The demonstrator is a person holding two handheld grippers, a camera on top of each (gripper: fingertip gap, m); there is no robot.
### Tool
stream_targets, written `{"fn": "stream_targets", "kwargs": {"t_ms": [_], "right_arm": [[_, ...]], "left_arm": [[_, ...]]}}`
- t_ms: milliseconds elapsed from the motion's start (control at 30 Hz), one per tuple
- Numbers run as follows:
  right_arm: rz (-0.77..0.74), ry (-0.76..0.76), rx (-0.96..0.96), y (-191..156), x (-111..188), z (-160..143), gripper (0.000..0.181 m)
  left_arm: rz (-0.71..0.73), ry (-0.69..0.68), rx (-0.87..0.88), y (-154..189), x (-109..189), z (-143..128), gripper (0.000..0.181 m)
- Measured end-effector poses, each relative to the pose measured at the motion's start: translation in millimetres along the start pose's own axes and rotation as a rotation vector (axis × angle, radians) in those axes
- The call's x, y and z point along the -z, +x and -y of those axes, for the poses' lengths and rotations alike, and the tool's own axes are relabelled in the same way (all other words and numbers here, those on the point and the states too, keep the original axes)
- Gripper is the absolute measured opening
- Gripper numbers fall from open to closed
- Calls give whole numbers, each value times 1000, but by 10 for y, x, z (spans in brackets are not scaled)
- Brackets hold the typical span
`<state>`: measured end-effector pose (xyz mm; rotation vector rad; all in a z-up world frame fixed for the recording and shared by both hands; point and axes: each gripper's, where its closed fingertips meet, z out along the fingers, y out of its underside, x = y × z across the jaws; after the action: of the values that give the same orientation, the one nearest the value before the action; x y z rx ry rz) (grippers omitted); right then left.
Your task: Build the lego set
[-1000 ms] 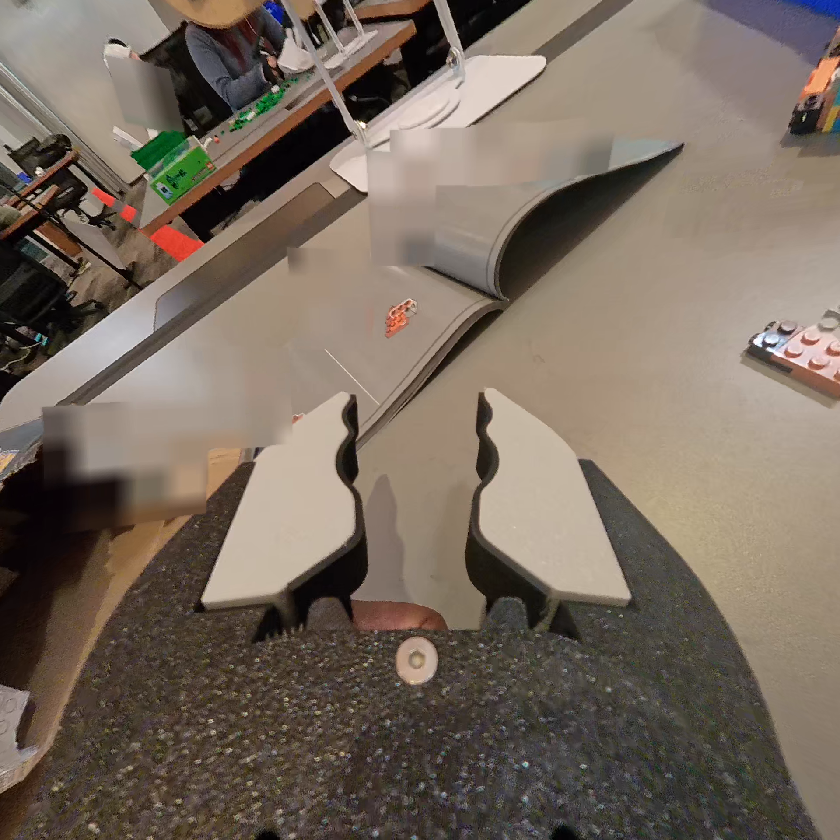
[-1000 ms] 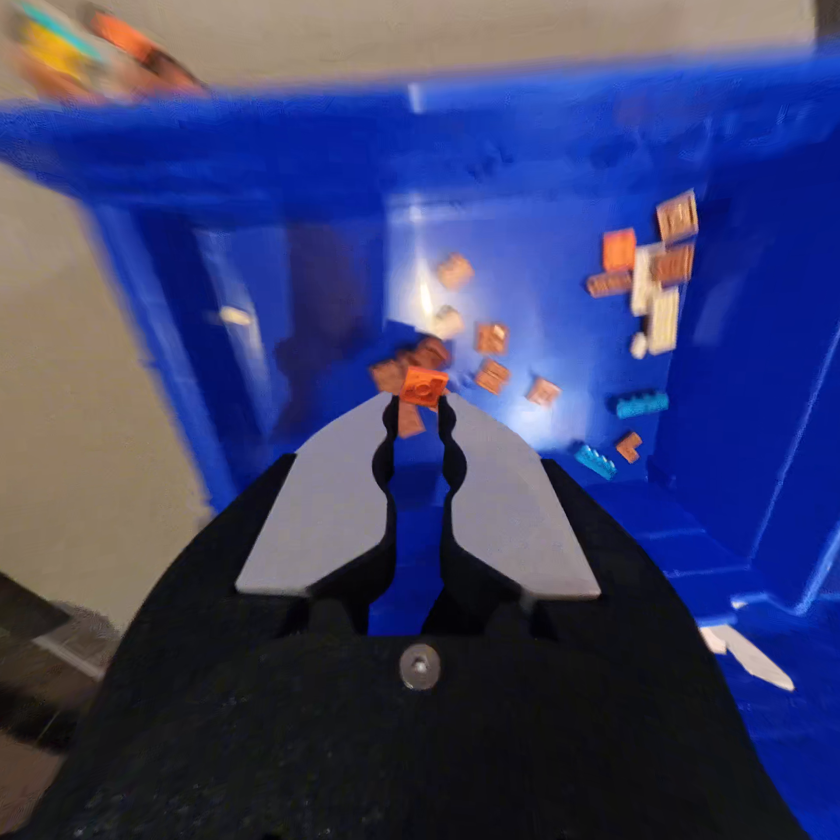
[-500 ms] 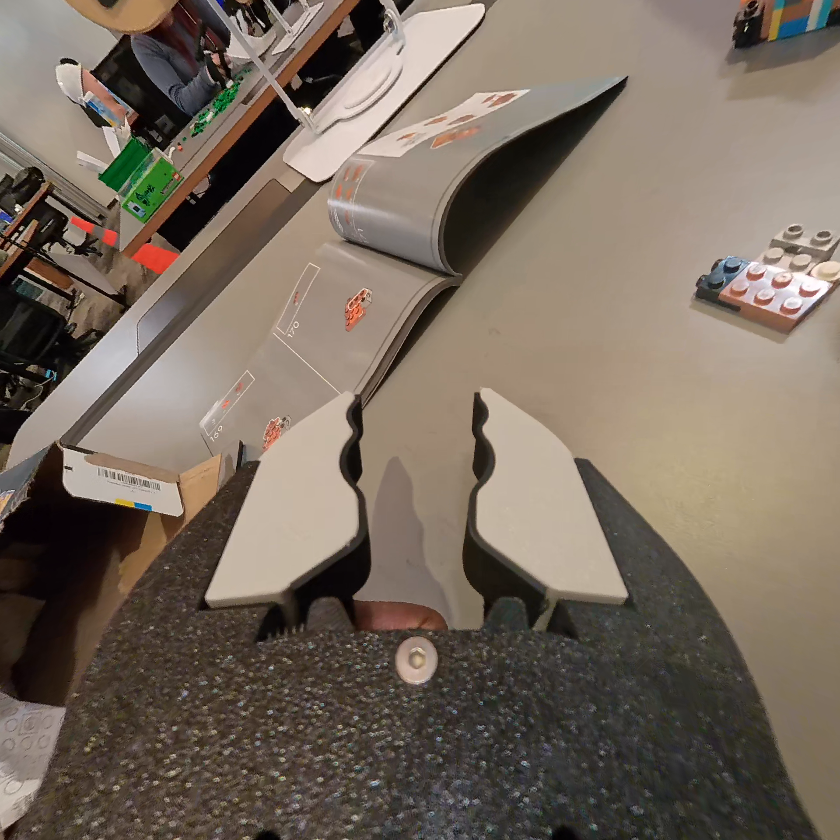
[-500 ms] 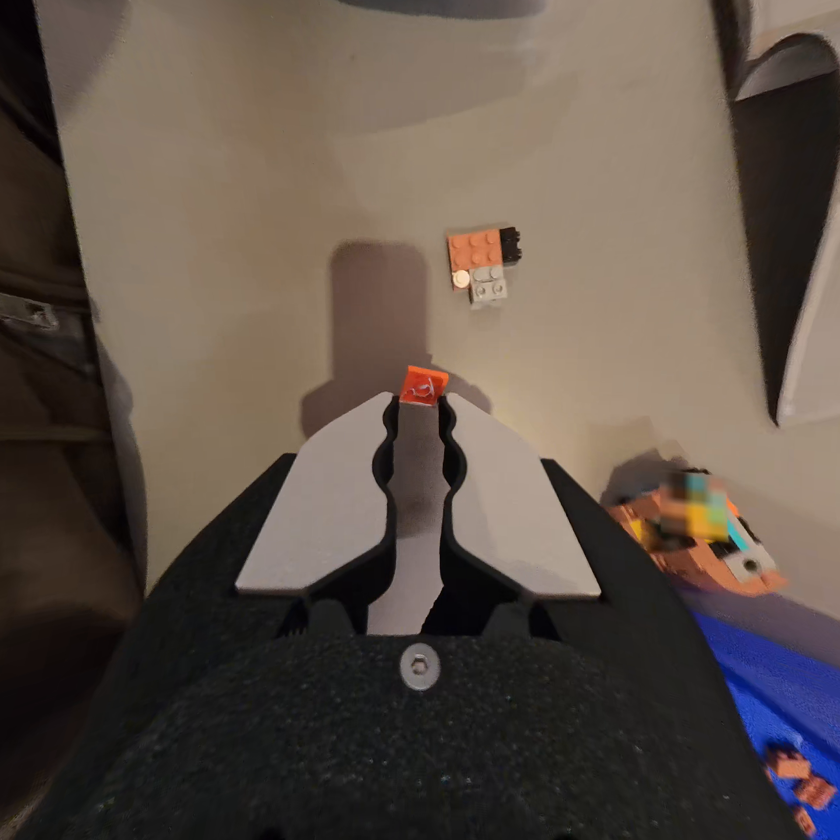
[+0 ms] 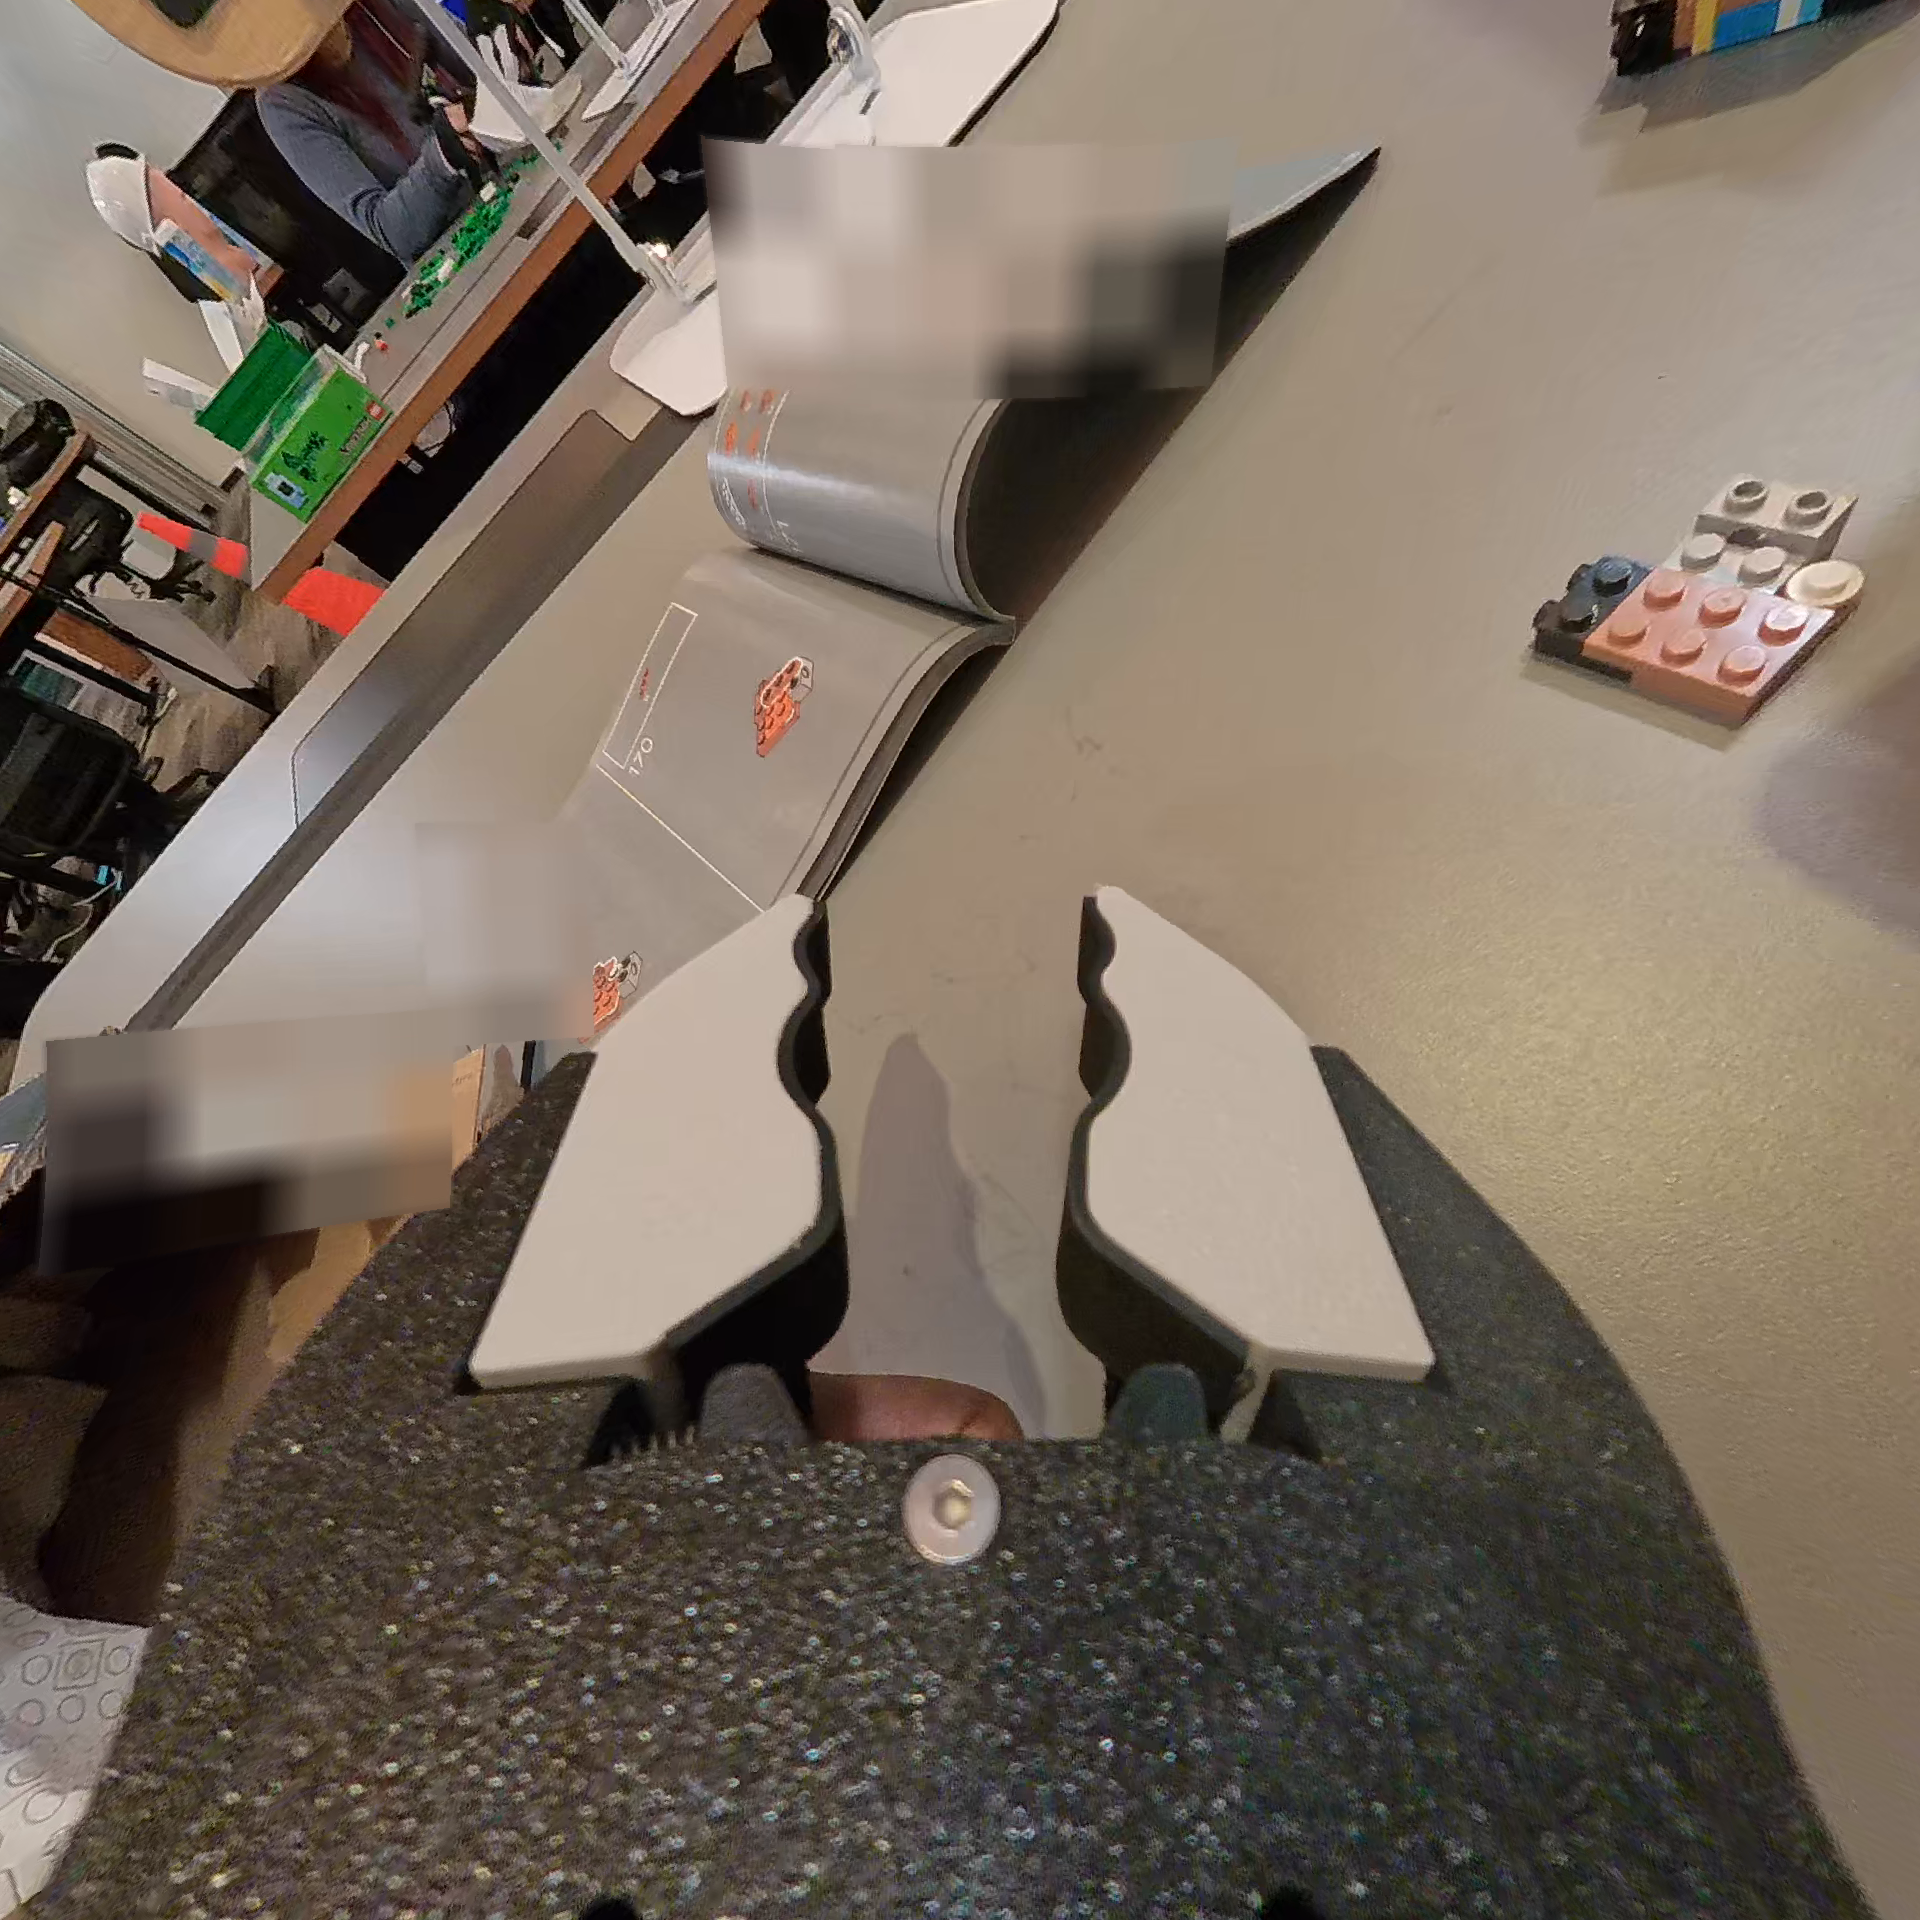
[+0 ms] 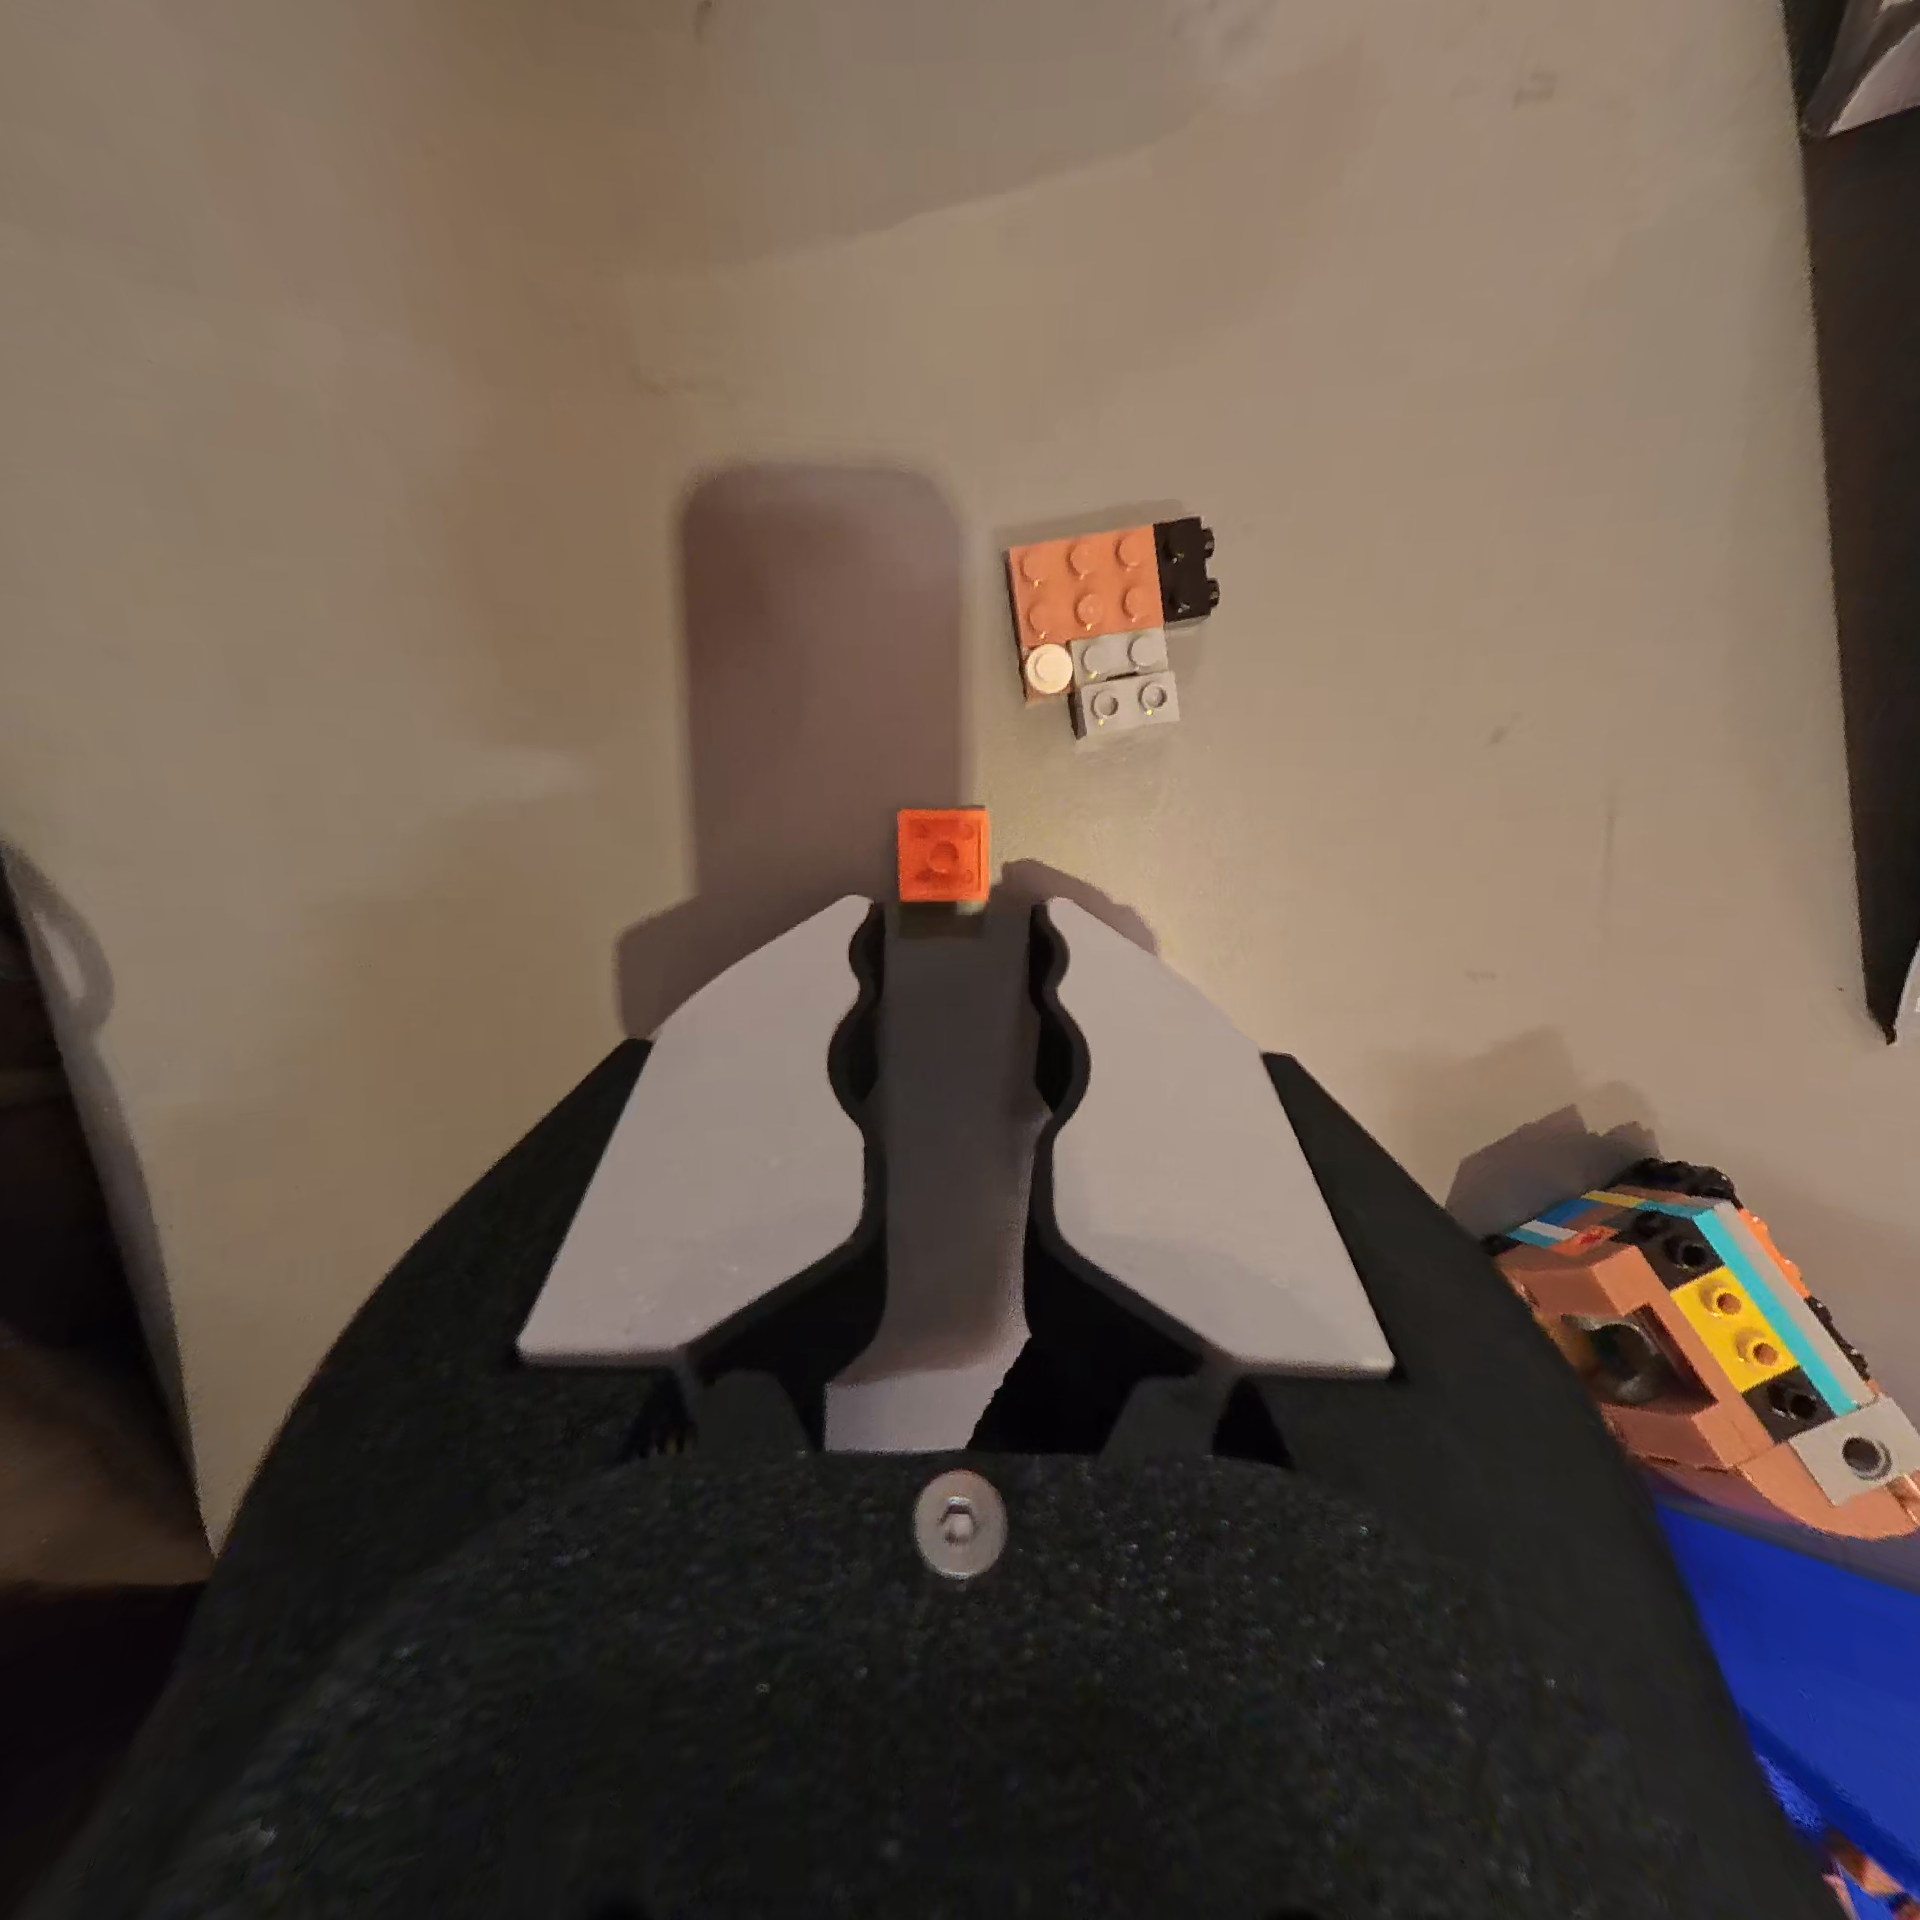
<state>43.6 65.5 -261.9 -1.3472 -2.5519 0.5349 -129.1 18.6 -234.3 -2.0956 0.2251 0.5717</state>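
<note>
**Right gripper over small orange plate, left idle**

My right gripper [image 6: 951, 914] has its fingers parted. The small square orange lego plate [image 6: 941, 854] sits at the fingertips; I can't tell if it's pinched or lying loose on the beige counter [image 6: 416, 520]. Up and right of it lies a flat sub-assembly of salmon, black and grey plates [image 6: 1107, 618]. A multicoloured brick model [image 6: 1704, 1340] sits at the right edge. My left gripper [image 5: 948, 914] is spread wide with nothing in it, near the open grey instruction booklet [image 5: 790, 748].
</note>
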Motion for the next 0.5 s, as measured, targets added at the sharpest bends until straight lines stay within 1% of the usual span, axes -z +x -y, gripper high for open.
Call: {"fn": "stream_targets", "kwargs": {"t_ms": [100, 267, 367, 500], "right_arm": [[-32, 53, -18, 63, 125, 23, 30], [-114, 171, -63, 243, 432, 46, 32], [-155, 272, -94, 316, 584, 59, 32], [-178, 420, -142, 330, 658, 50, 32]], "left_arm": [[-2, -8, 3, 3, -12, -18, 46], [-2, -7, 14, -6, -18, -22, 45], [-3, -9, 23, -16, -22, -29, 45], [-3, -11, 35, -28, -28, -36, 44]]}}
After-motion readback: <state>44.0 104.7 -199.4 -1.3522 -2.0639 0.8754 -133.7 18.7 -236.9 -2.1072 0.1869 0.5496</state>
